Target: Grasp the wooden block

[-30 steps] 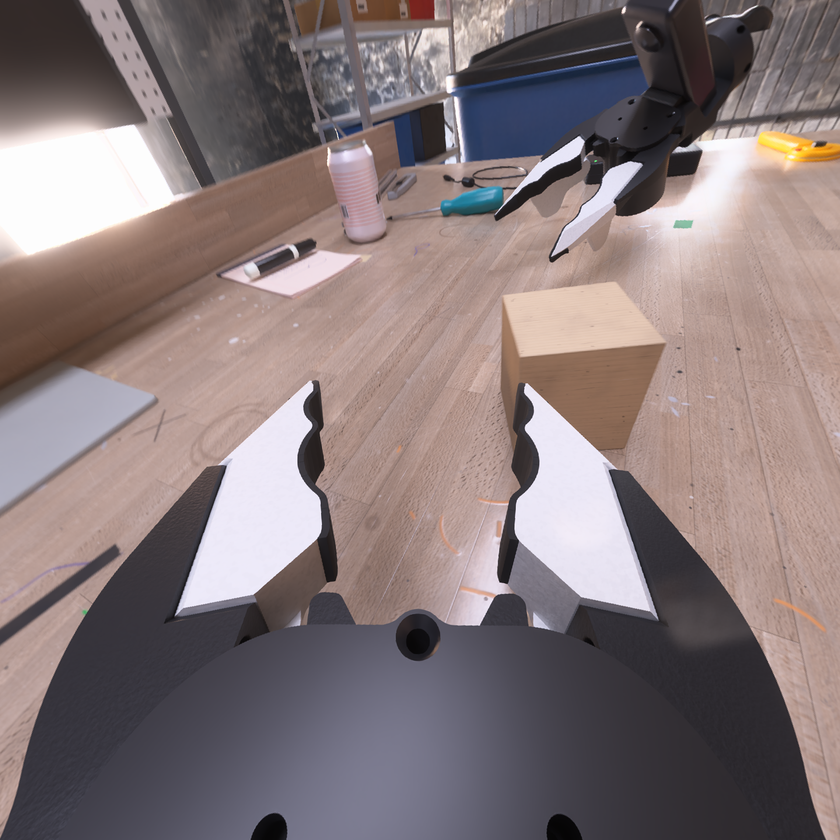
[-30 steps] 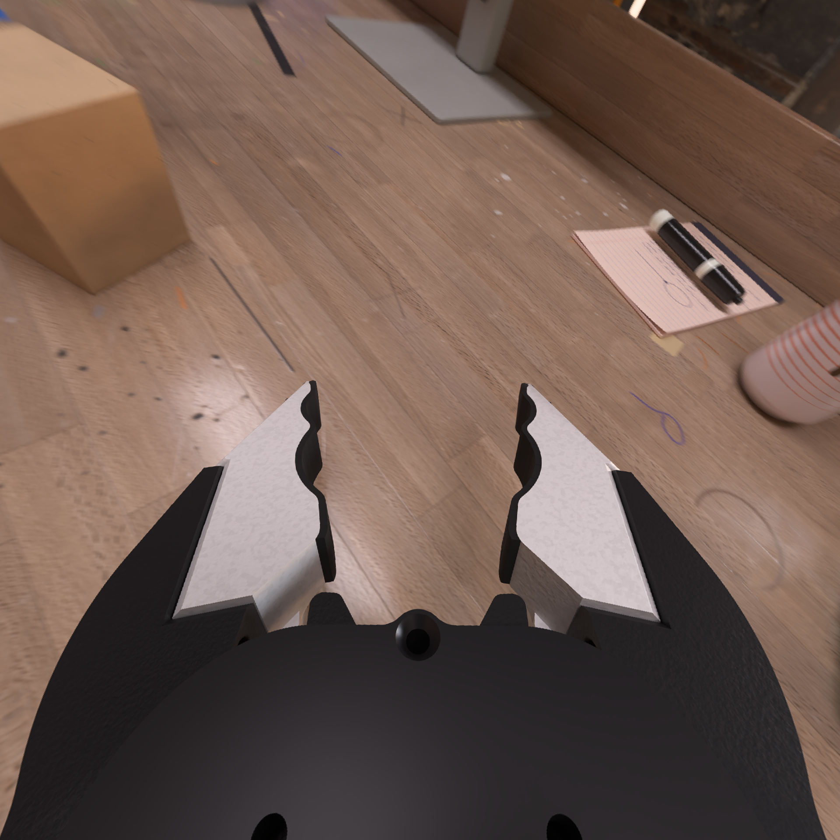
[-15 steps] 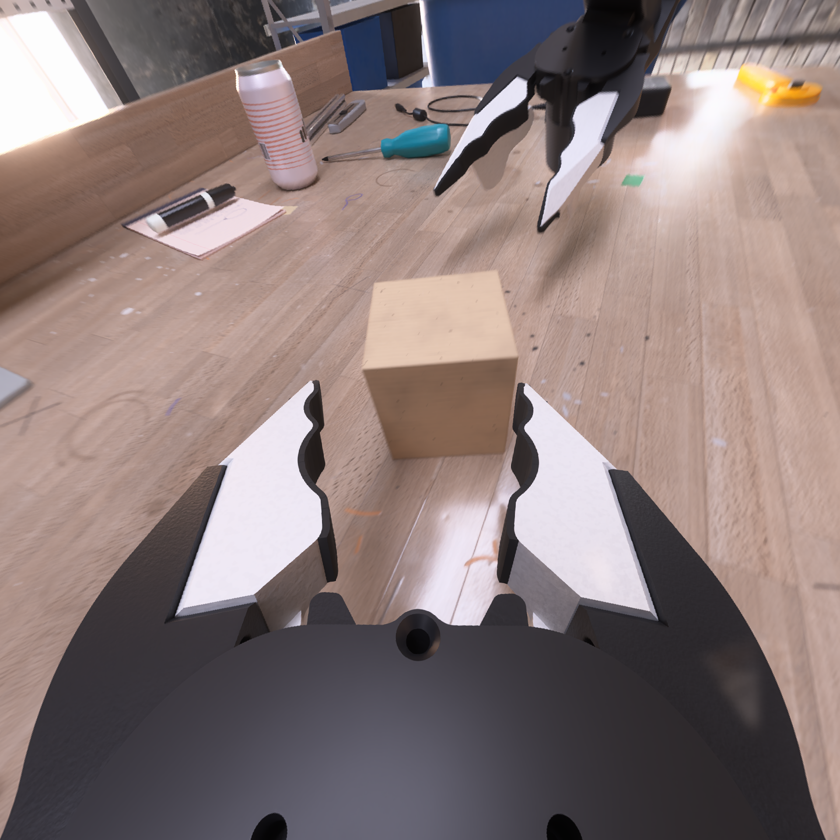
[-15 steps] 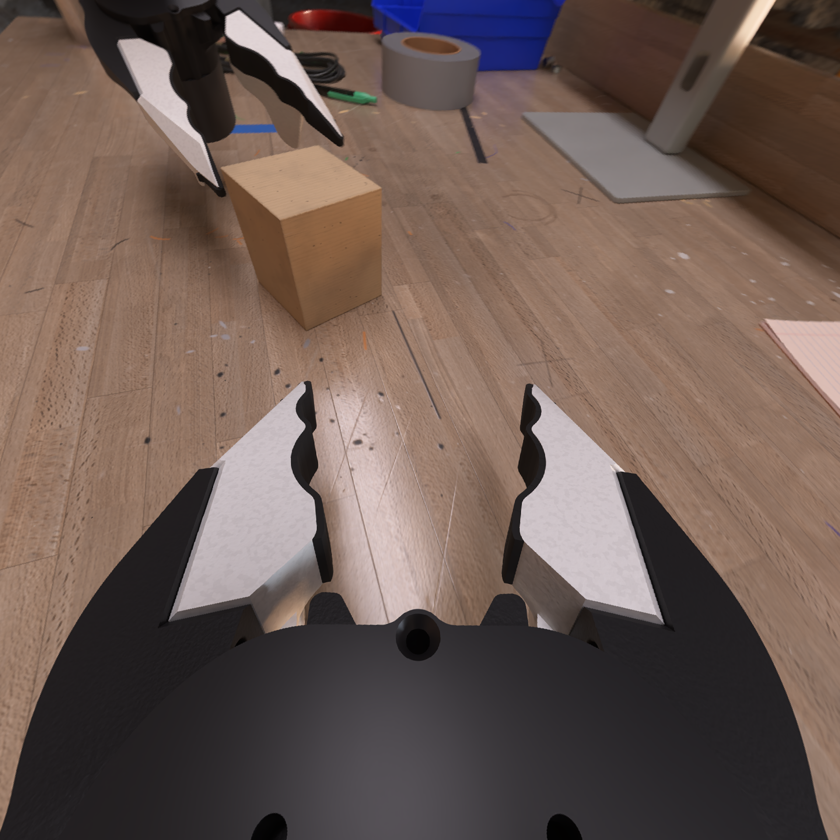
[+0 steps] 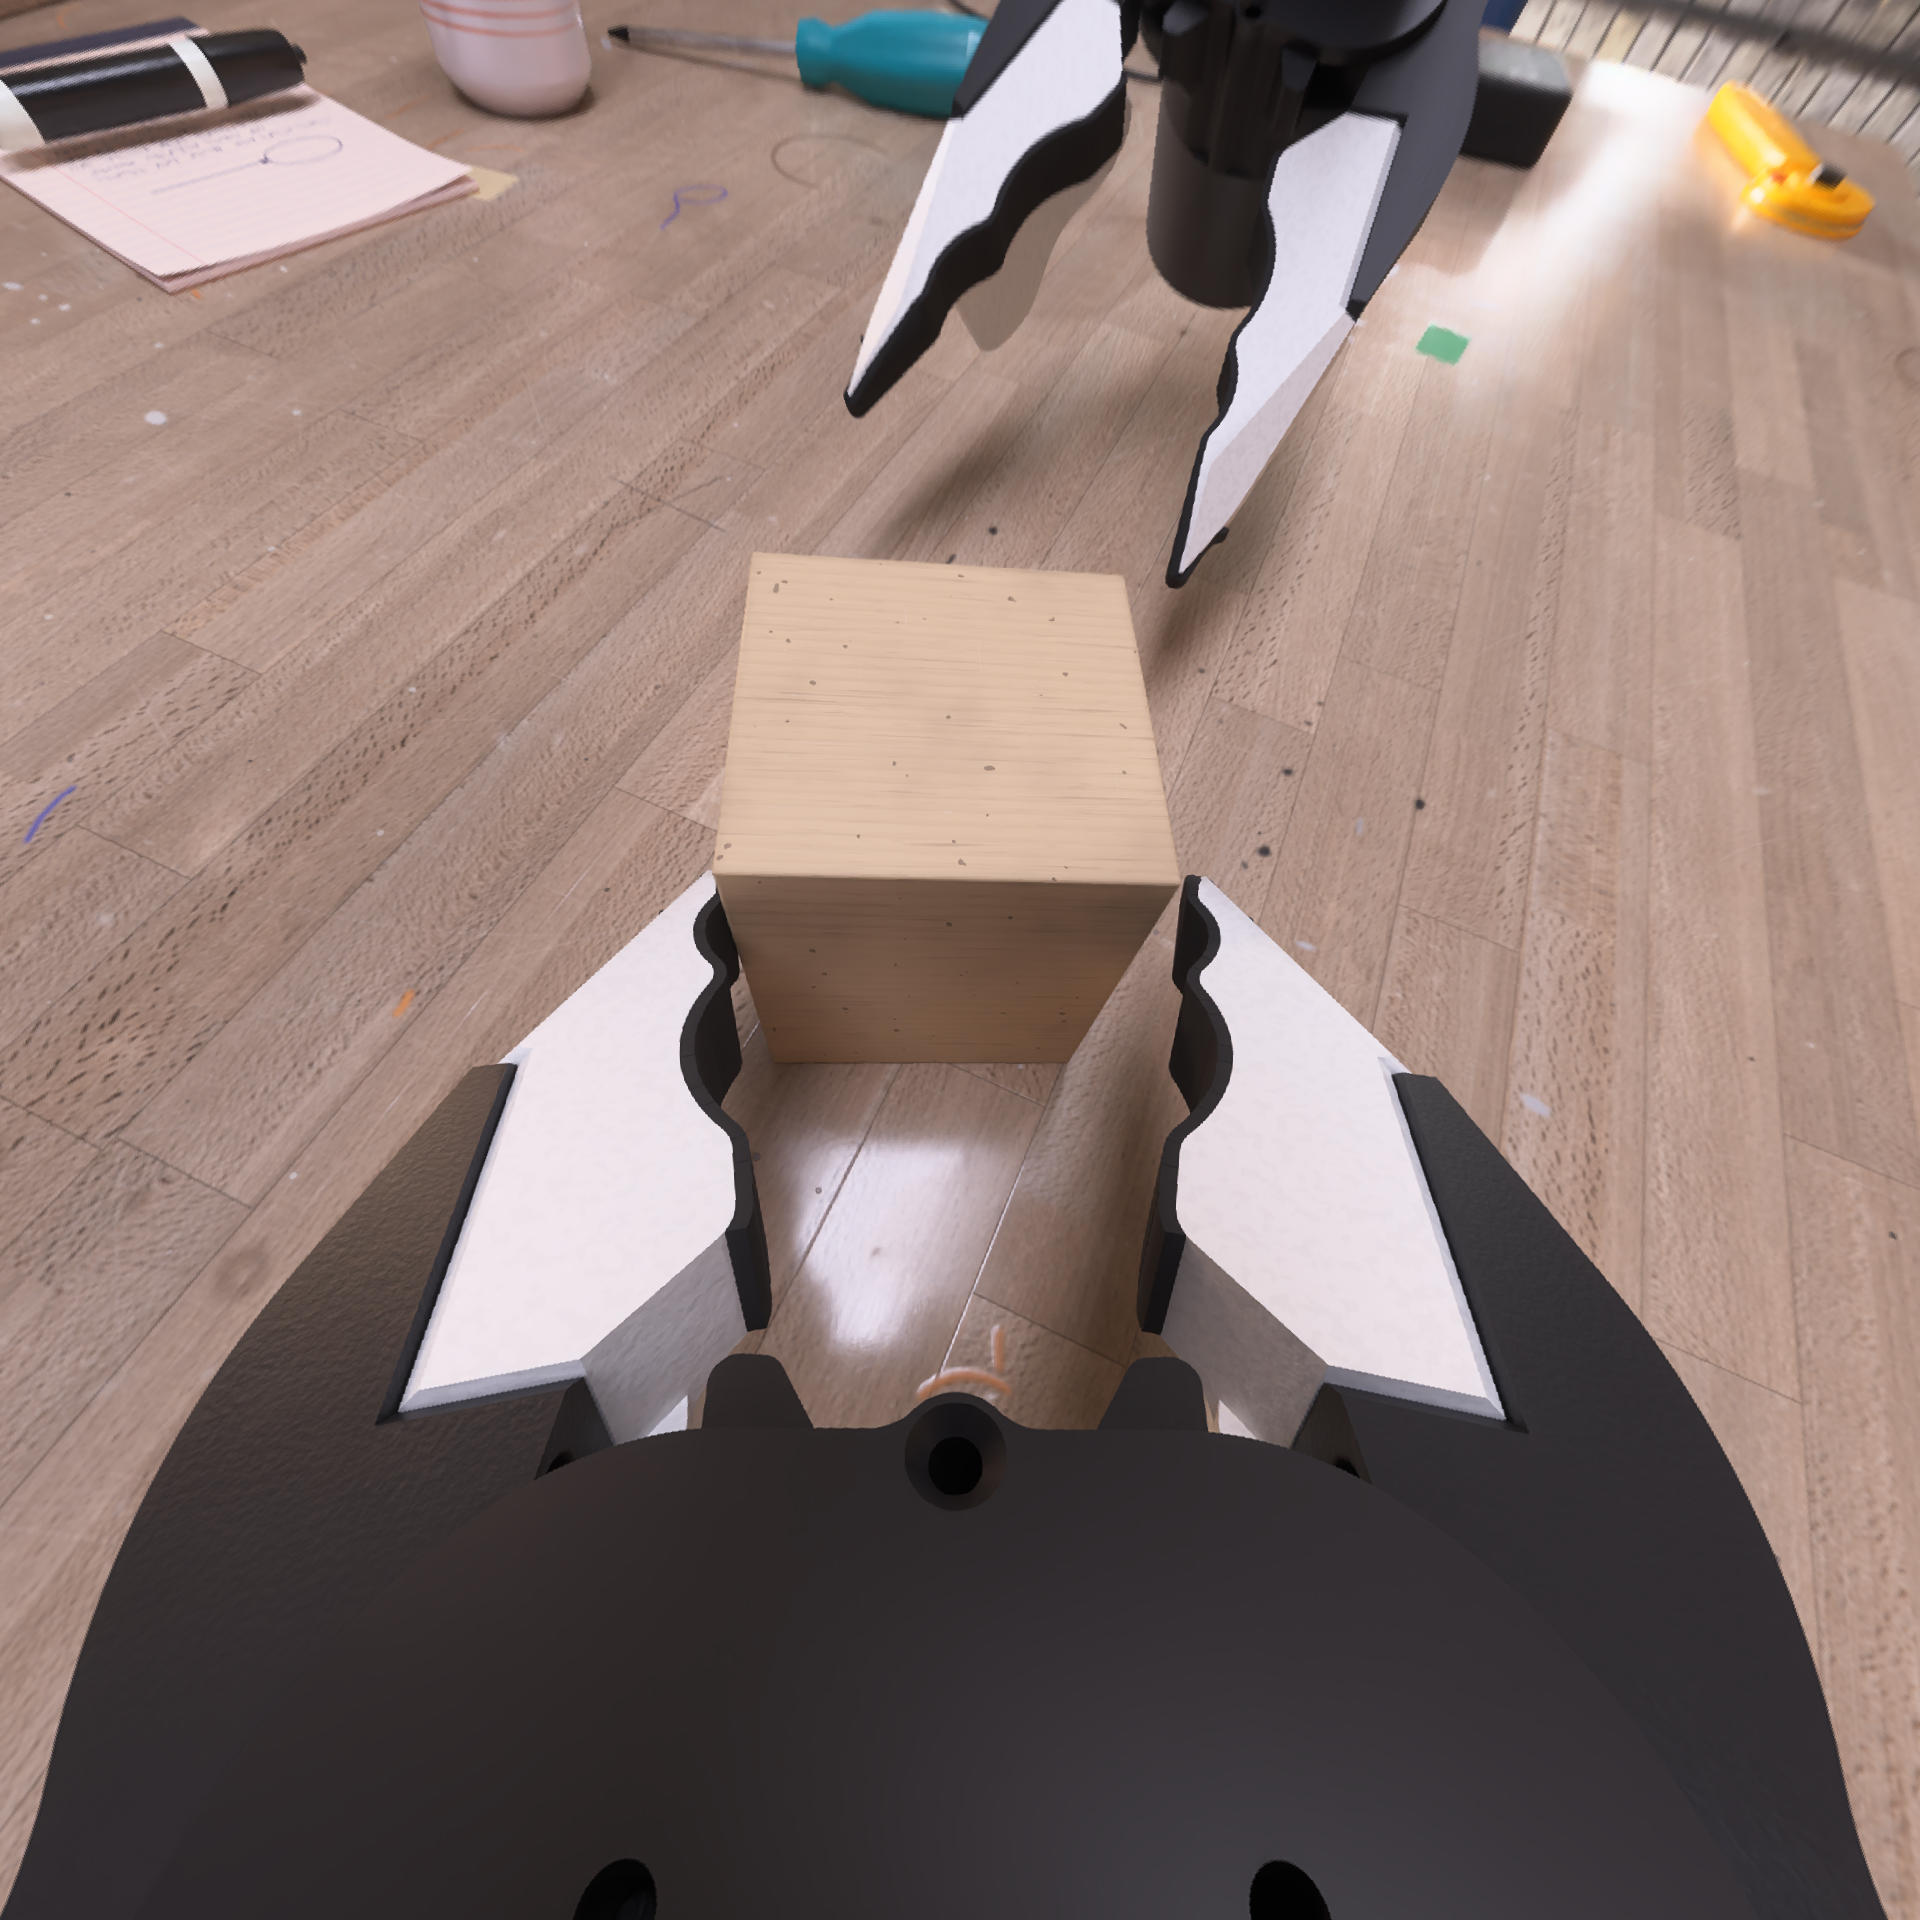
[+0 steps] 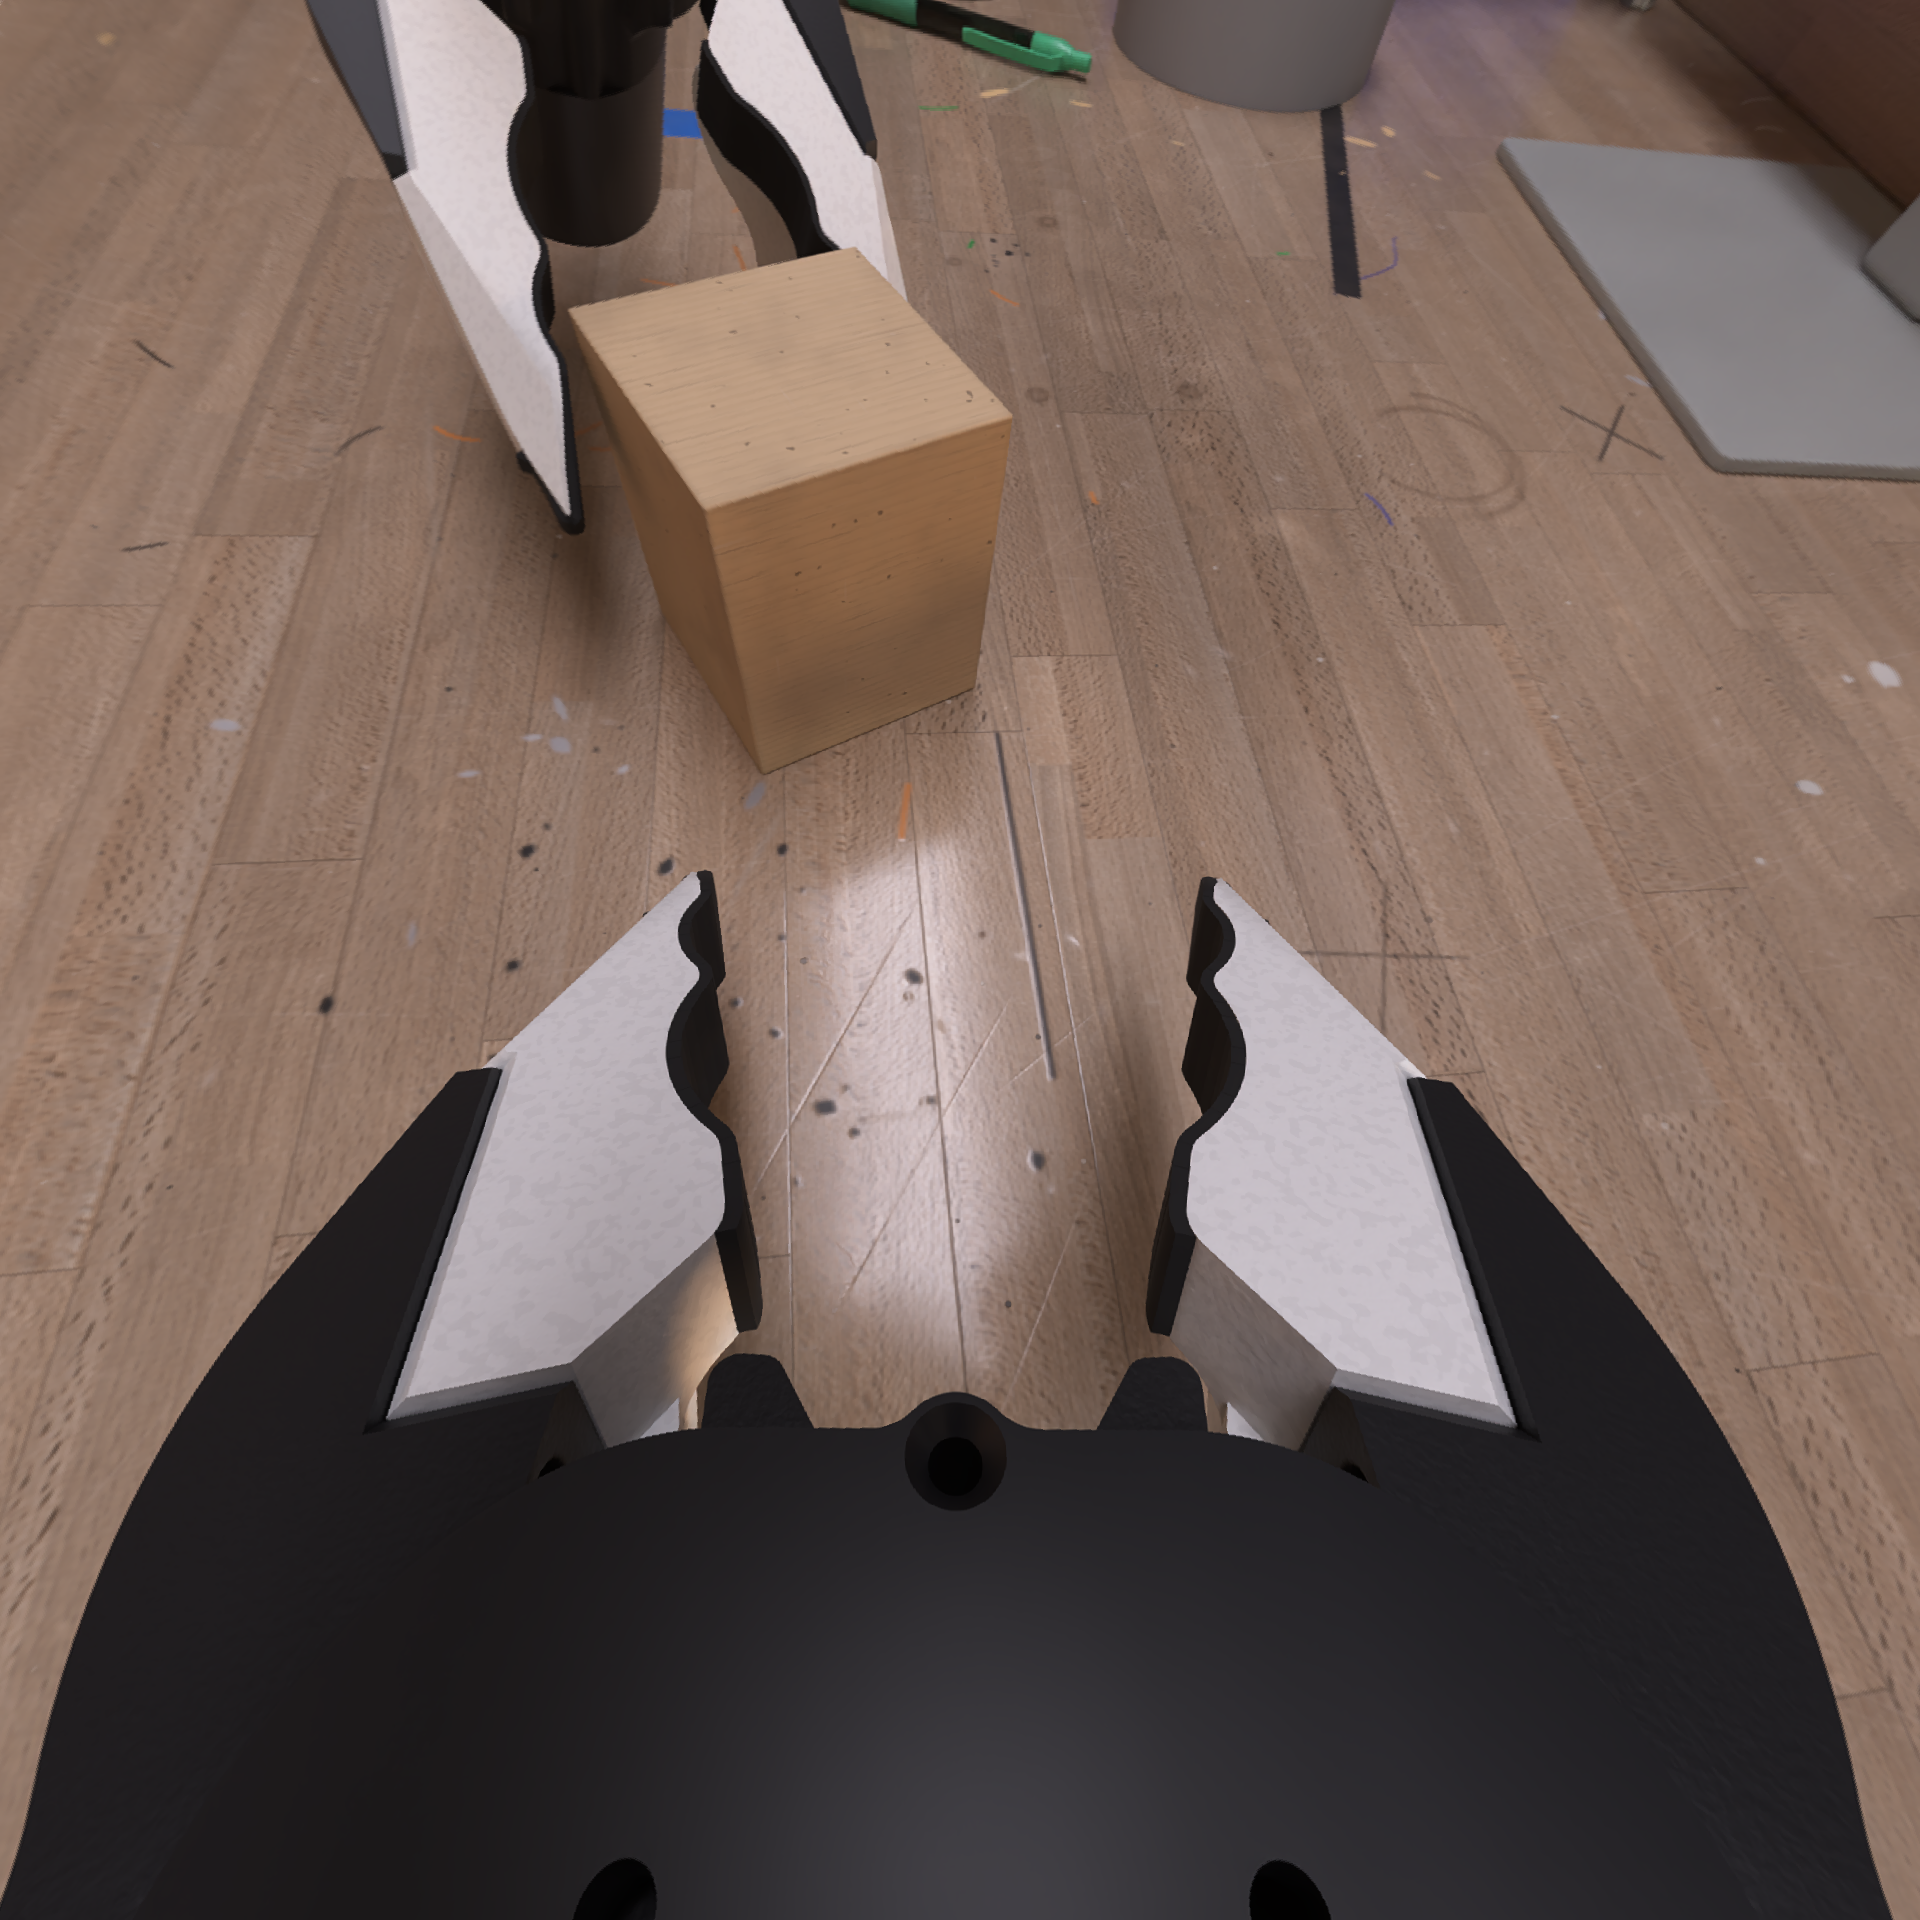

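Observation:
The wooden block (image 5: 943, 748) is a light cube standing on the wooden tabletop (image 5: 312, 644). My left gripper (image 5: 951, 902) is open, low over the table, and its two fingertips flank the block's near face. In the right wrist view the block (image 6: 800, 457) stands ahead and a little left, with the left gripper's fingers (image 6: 488, 270) on either side of its far end. My right gripper (image 6: 956, 888) is open and empty, a short way from the block. In the left wrist view it (image 5: 1018, 488) hovers just beyond the block, pointing down at it.
A pink notepad (image 5: 239, 187) with a black marker, a pale can (image 5: 509, 52), a teal screwdriver (image 5: 883, 52) and a yellow cutter (image 5: 1787, 177) lie beyond the block. A green marker (image 6: 997, 36), a grey tape roll (image 6: 1247, 52) and a grey base plate (image 6: 1714, 301) lie on the other side.
My left gripper has moved forward and centred on the block, so its fingertips now flank it. My right gripper has turned towards the block and come closer. Both stay open.

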